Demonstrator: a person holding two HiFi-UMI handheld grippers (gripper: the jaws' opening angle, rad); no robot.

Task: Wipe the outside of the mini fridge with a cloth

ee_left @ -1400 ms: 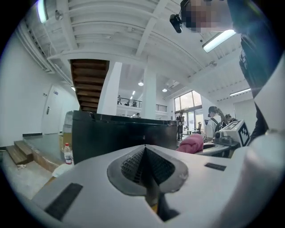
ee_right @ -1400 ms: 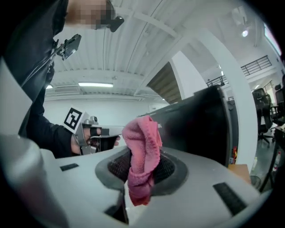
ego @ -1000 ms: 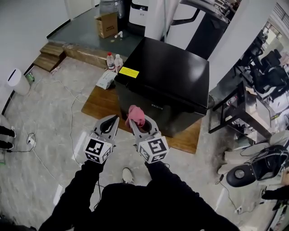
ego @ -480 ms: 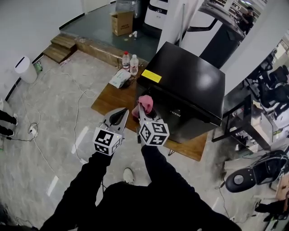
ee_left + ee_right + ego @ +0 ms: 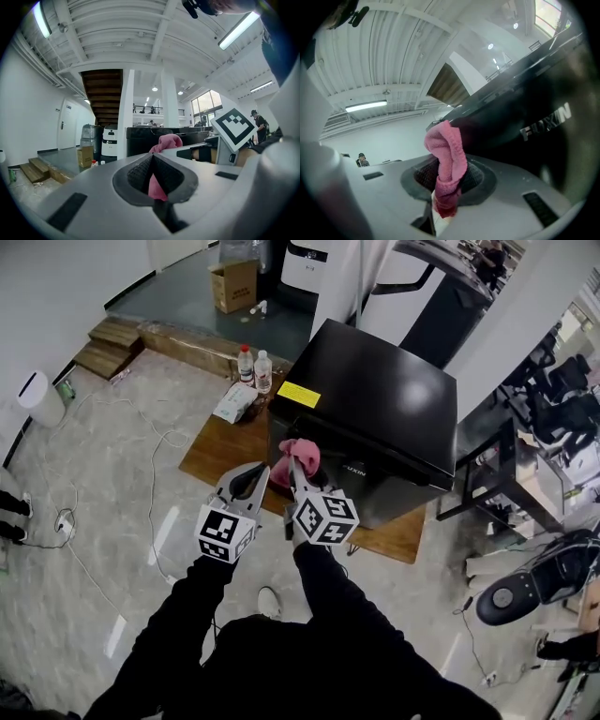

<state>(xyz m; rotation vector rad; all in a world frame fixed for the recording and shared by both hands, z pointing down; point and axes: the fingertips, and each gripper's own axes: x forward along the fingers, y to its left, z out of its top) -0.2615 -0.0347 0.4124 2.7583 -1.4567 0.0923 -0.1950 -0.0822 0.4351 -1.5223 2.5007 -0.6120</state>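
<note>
Cardboard box, two bottles, perhaps wipes

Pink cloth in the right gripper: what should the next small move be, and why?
Probably ease the right gripper forward to press the pink cloth onto the mini fridge front, then stroke sideways. Its jaws are shut on the cloth, close by the front's upper edge; contact cannot be told. The left gripper is shut, empty.

Head view looks steeply down; both gripper views face the fridge.
</note>
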